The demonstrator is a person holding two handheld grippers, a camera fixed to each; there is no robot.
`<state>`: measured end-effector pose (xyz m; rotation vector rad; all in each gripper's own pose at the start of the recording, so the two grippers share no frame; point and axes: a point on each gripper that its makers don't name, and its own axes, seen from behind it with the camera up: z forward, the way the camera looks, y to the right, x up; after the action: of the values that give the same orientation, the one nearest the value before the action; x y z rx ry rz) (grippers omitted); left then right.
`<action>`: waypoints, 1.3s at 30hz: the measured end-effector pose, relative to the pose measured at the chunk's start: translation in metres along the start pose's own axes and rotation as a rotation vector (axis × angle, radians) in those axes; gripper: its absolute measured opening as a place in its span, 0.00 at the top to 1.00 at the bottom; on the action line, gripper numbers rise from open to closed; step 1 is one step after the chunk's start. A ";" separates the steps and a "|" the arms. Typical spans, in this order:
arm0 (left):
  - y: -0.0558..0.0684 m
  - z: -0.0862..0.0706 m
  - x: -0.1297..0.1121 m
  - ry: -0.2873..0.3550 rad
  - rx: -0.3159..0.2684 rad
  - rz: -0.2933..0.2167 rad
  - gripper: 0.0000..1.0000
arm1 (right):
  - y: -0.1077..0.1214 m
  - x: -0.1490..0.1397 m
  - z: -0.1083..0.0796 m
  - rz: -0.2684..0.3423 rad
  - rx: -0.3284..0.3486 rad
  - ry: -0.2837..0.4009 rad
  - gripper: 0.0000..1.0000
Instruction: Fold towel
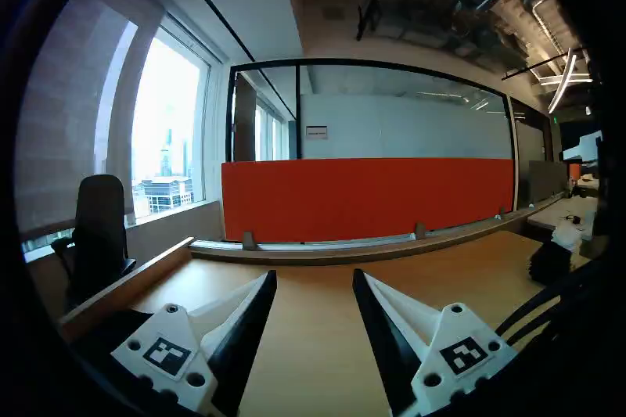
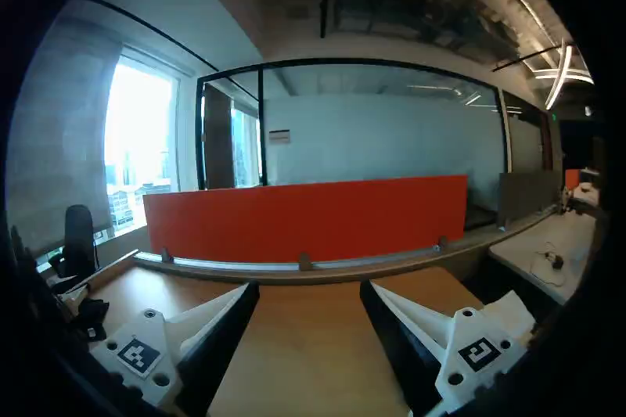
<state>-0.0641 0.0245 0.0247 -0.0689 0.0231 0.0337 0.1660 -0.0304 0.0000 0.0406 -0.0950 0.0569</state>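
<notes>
The left gripper [image 1: 313,276] and the right gripper [image 2: 309,288], jaws wide apart, hover over a smooth wooden desk [image 1: 313,354] before a flat orange panel [image 1: 368,198]

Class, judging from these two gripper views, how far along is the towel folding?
Nothing looks done yet. In hand: nothing. The left gripper and right gripper are both open over the wooden desk, facing the orange divider. Left: the whole fold, from the first grasp on.
</notes>
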 end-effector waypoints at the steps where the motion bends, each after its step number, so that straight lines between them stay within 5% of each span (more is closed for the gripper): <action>1: -0.001 -0.001 -0.004 0.003 0.004 -0.003 0.29 | 0.001 -0.001 -0.001 -0.002 -0.001 0.003 0.00; 24: -0.008 -0.006 -0.090 0.047 0.039 -0.018 0.29 | -0.009 -0.054 0.011 -0.040 0.023 0.017 0.00; 39: -0.020 -0.009 -0.111 0.056 0.063 -0.027 0.29 | -0.011 -0.078 0.017 -0.059 0.027 0.000 0.00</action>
<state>-0.1744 0.0004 0.0202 -0.0072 0.0791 0.0037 0.0876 -0.0463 0.0093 0.0702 -0.0933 -0.0004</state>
